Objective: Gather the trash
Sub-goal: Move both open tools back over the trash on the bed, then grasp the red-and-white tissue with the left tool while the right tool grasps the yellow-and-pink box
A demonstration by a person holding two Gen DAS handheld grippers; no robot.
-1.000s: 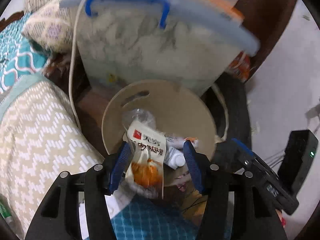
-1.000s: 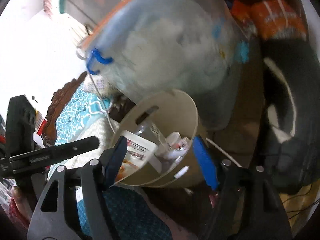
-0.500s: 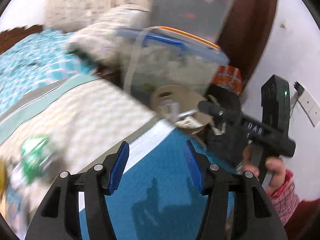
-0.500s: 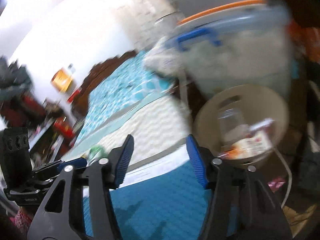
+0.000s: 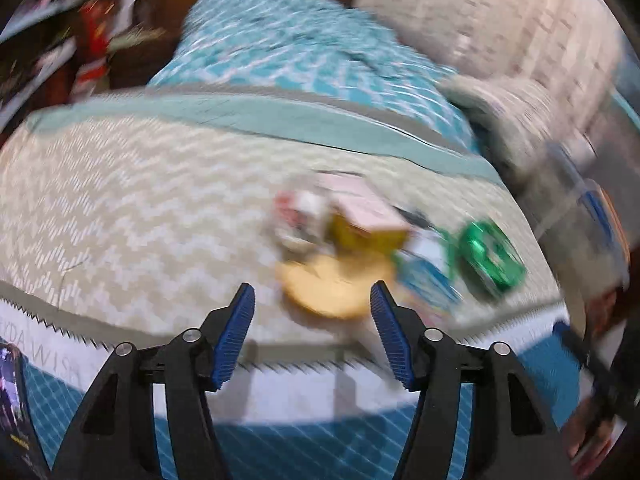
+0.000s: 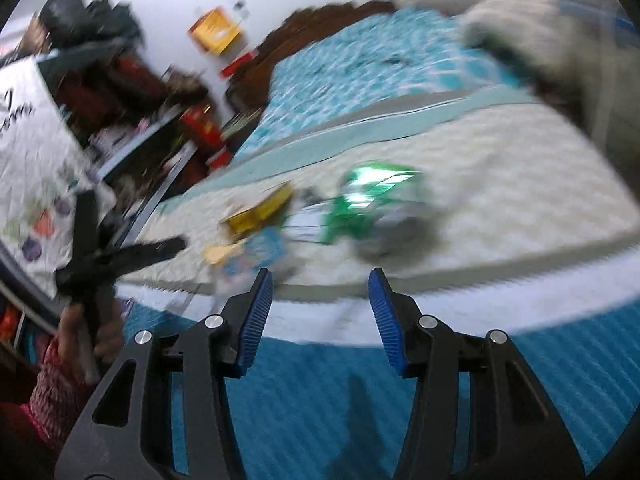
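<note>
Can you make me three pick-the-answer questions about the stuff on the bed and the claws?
1. Where does the trash lie?
A. on the bed
B. on a shelf
C. in a claw

2. What colour is the shiny wrapper at the right of the pile?
A. red
B. green
C. purple

3. What is between the right claw's fingers?
A. a bottle
B. a yellow box
C. nothing

Answers:
1. A, the blurry pile sits on the zigzag blanket of the bed.
2. B, it glints green in both views.
3. C, the blue pads stand apart with only mattress edge behind them. The left claw is empty too, its jaws opening.
</note>
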